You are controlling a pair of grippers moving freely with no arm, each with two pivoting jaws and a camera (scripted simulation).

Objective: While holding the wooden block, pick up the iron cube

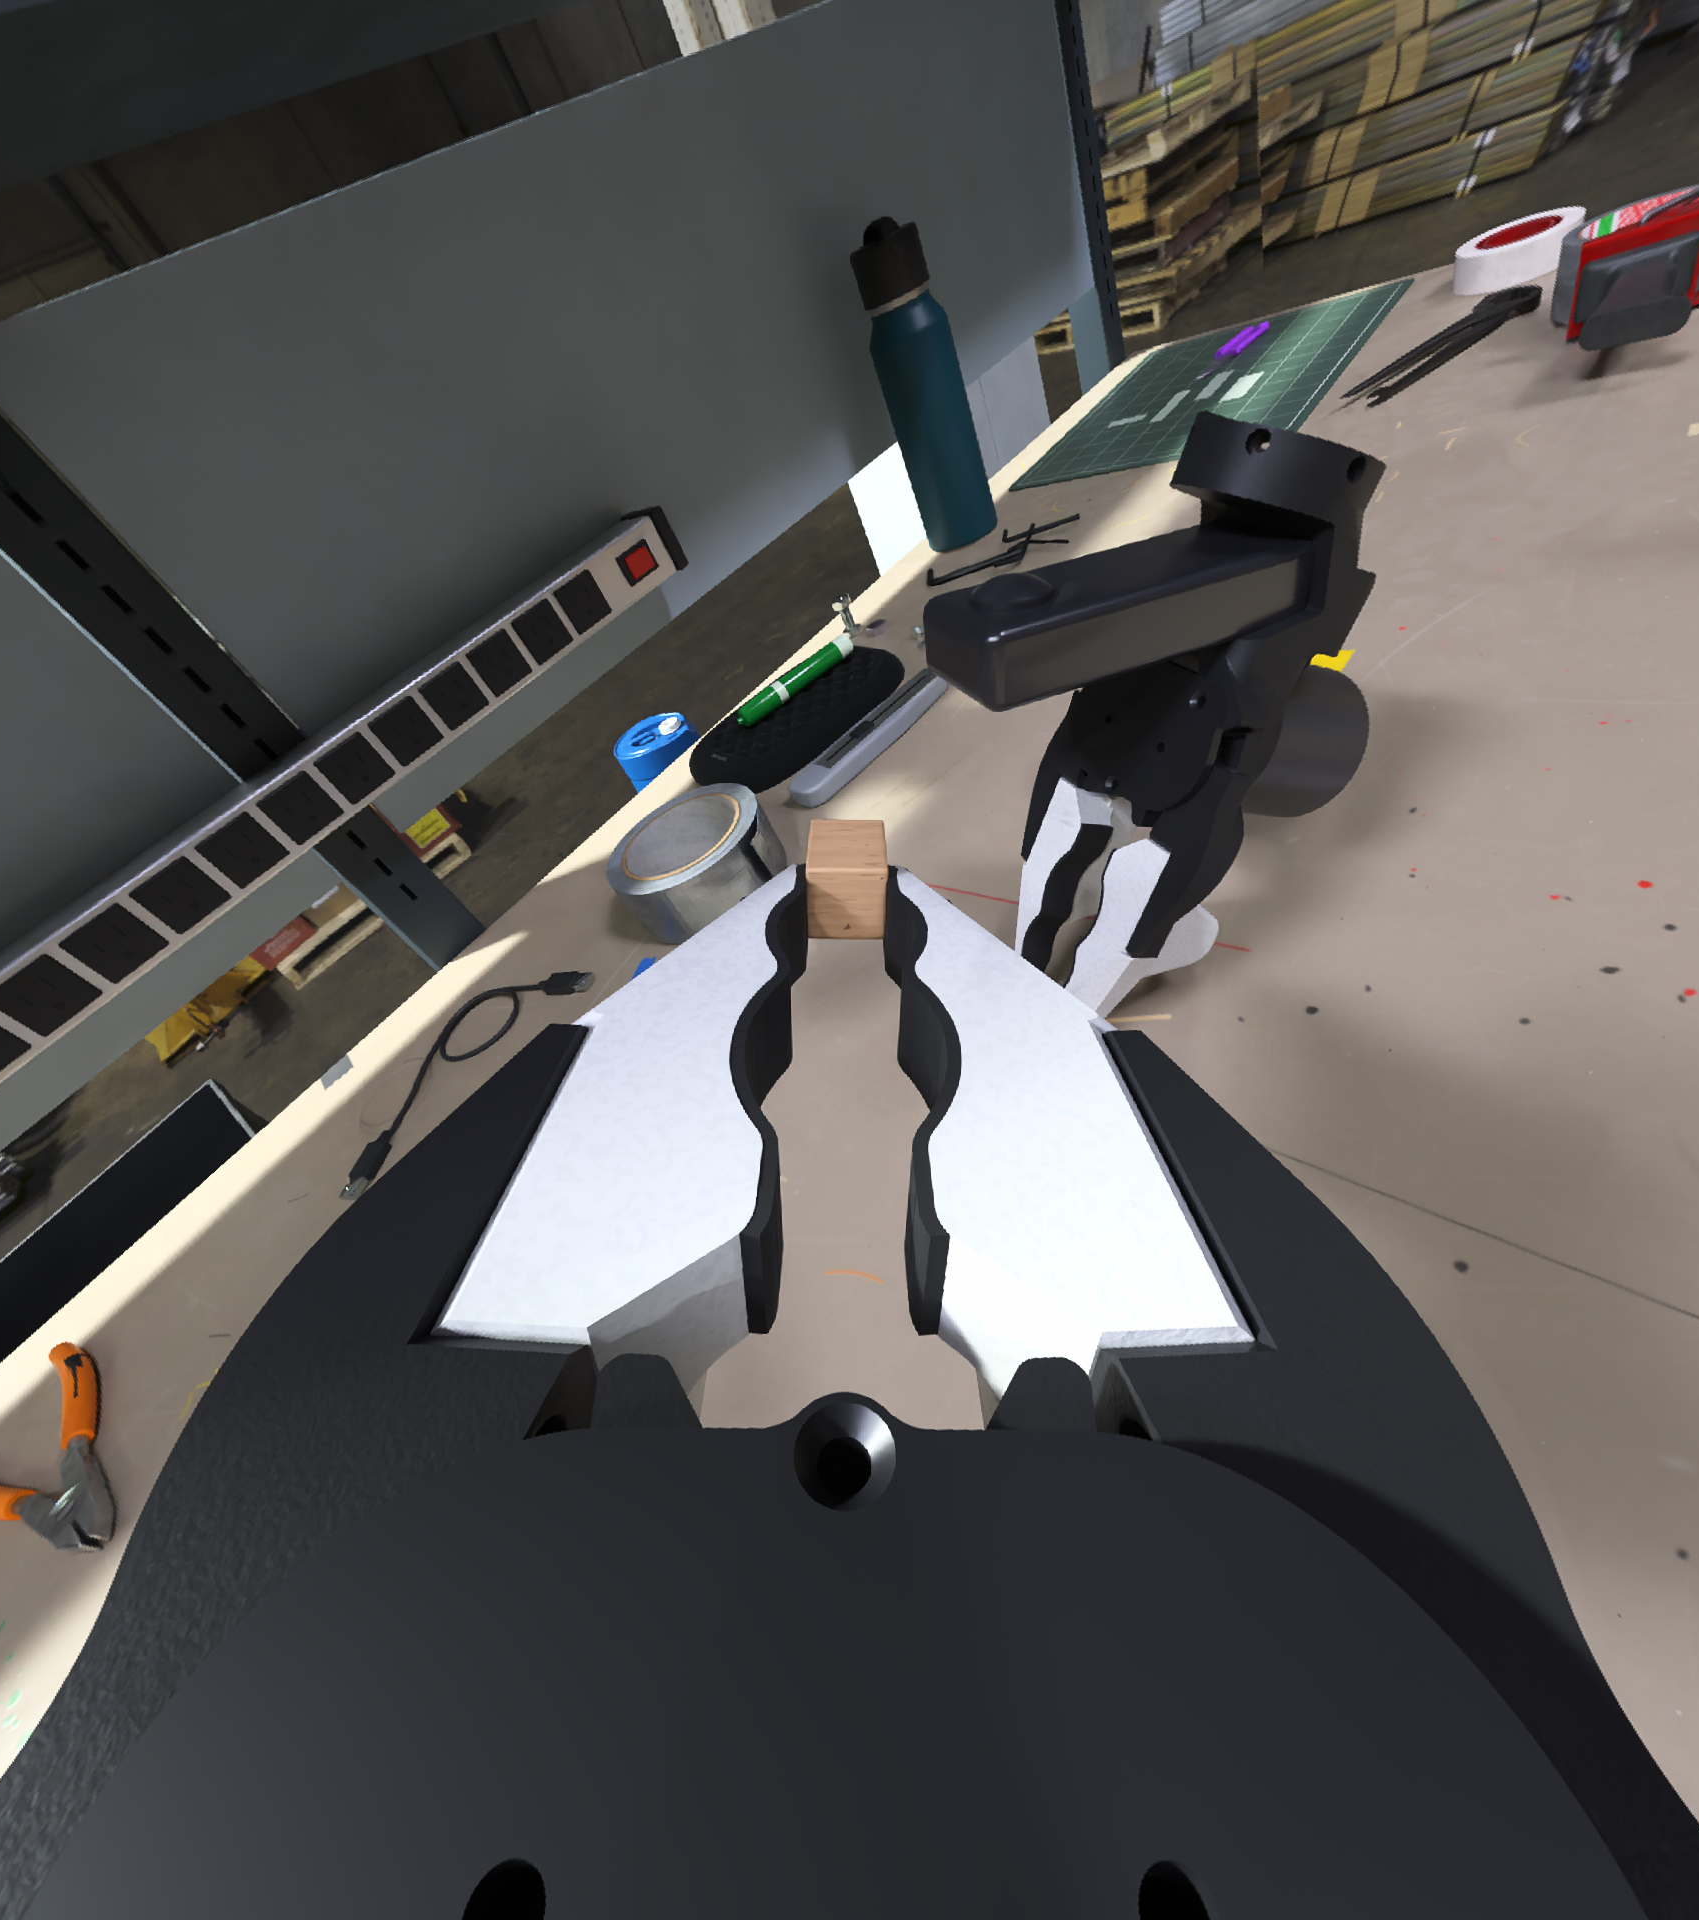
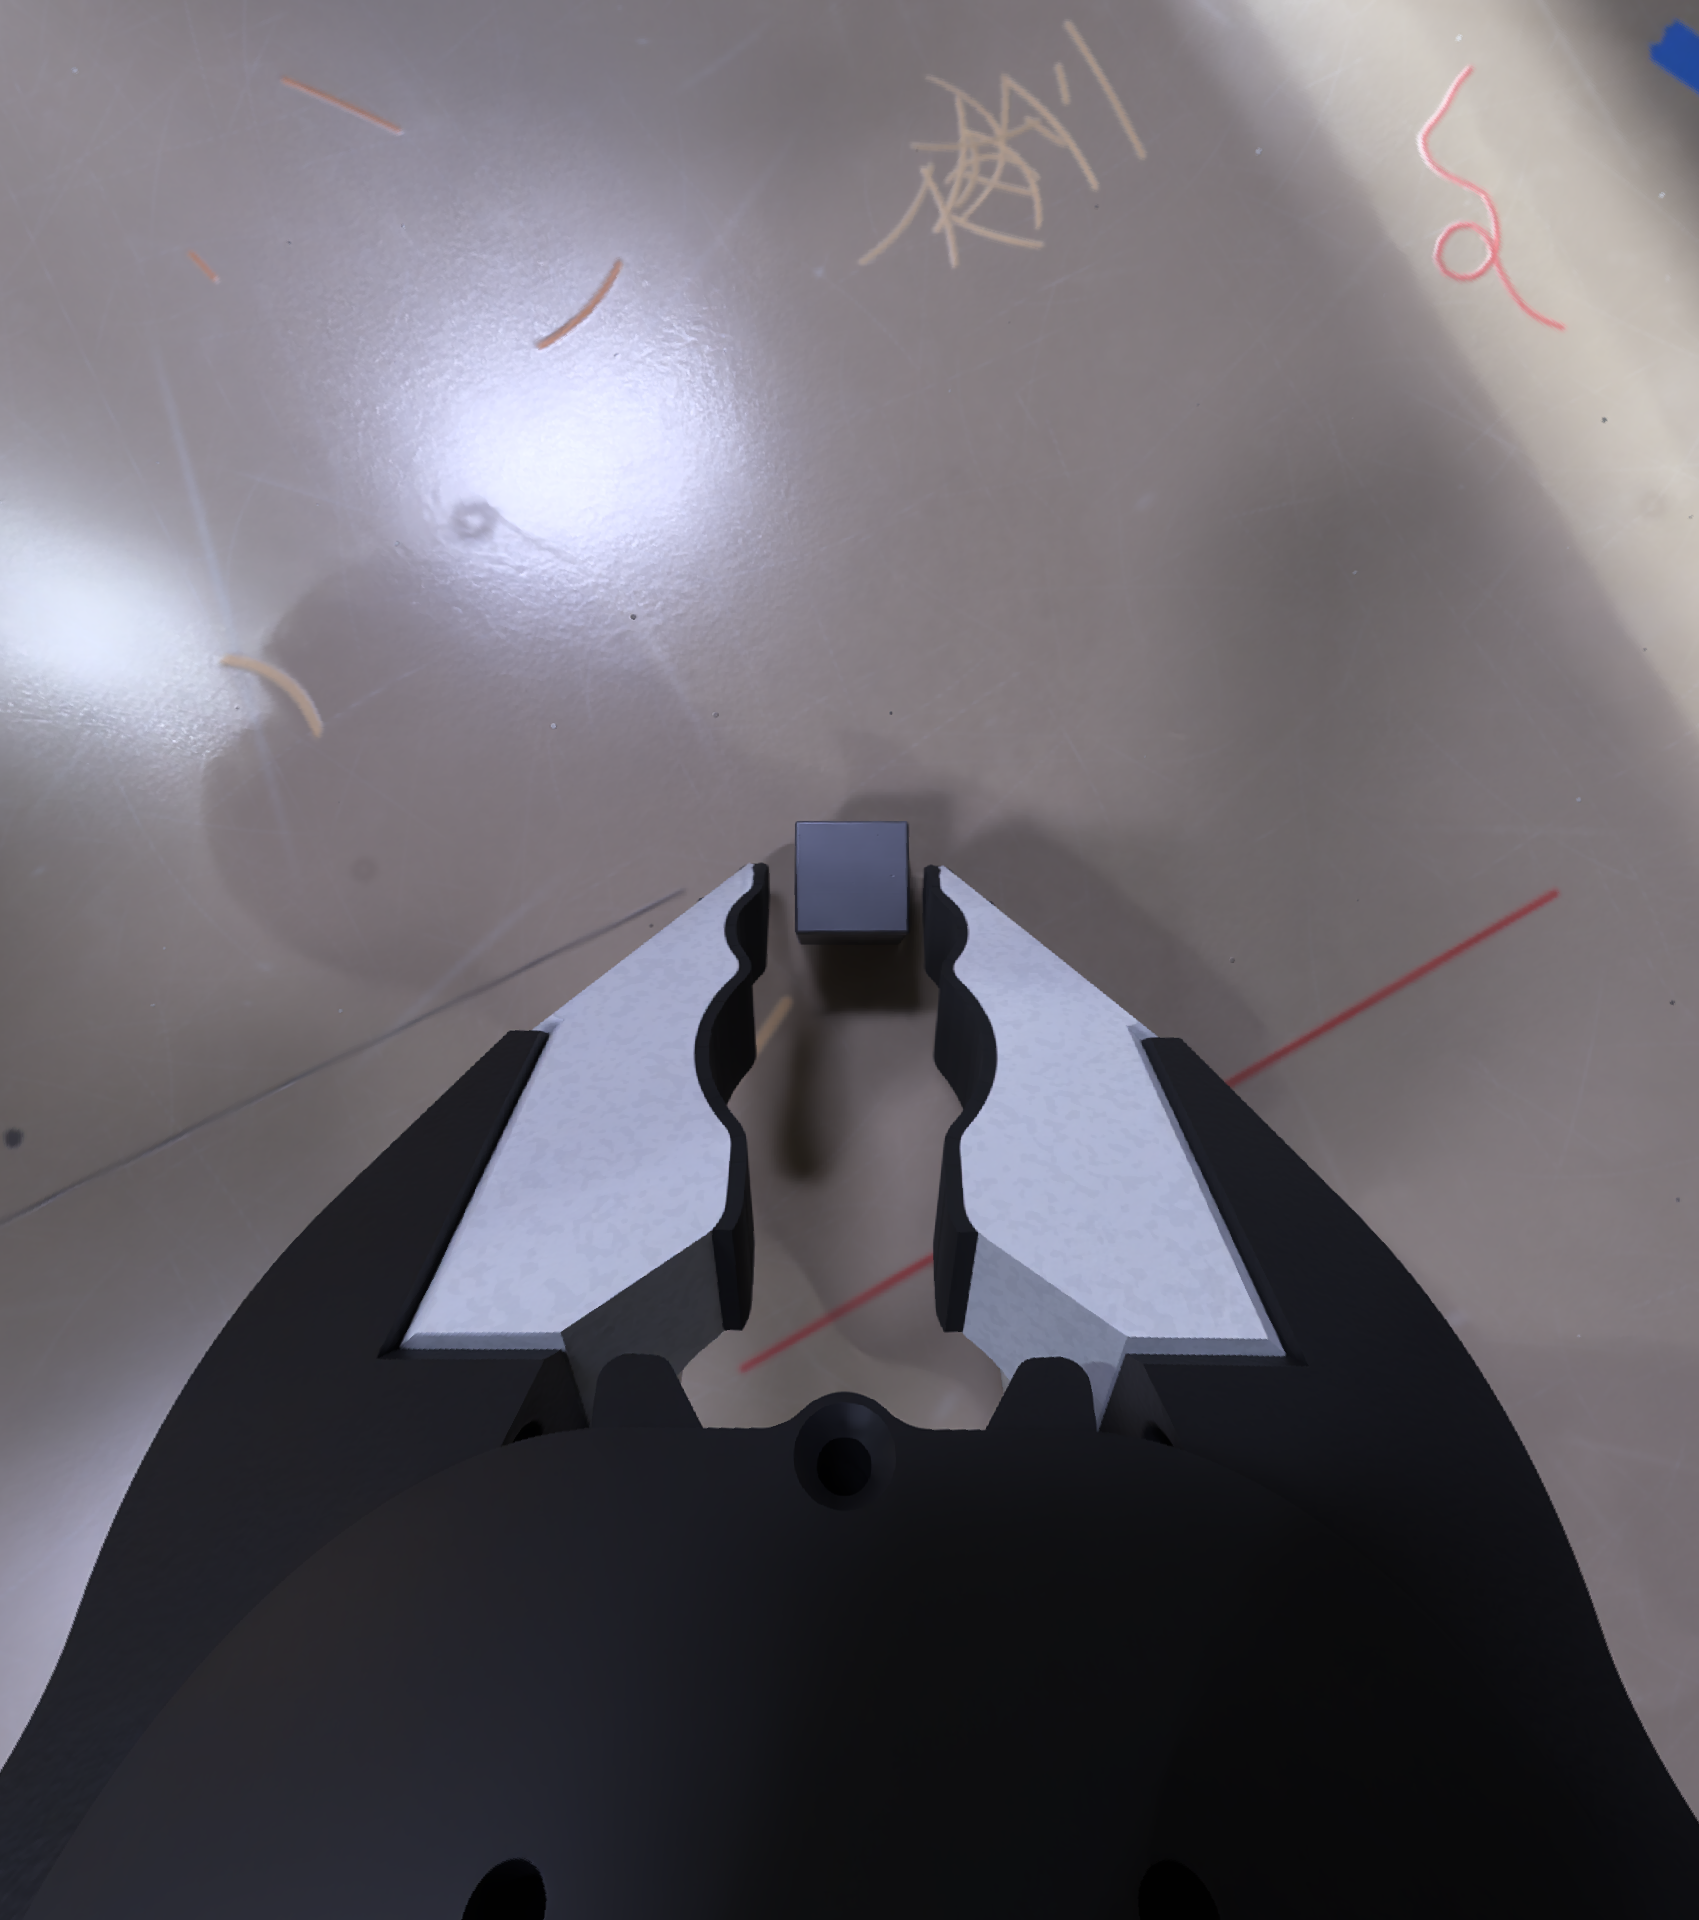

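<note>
My left gripper [image 1: 846, 896] is shut on the light wooden block [image 1: 846, 881], which it holds at its fingertips above the beige table [image 1: 1447, 1143]. My right gripper [image 2: 845, 883] points down at the table and is open, its fingertips on either side of the dark iron cube [image 2: 850, 878], with a narrow gap on each side. In the left wrist view the right gripper [image 1: 1105, 935] stands just right of the block with its tips near the table, and its fingers hide the cube.
A silver tape roll [image 1: 694, 862], blue can [image 1: 656, 743], black case with green marker [image 1: 793, 707] and teal bottle [image 1: 928, 416] line the table's far edge. A USB cable [image 1: 450, 1060] and orange pliers [image 1: 45, 1455] lie at left. A dark cylinder [image 1: 1323, 748] stands behind the right gripper.
</note>
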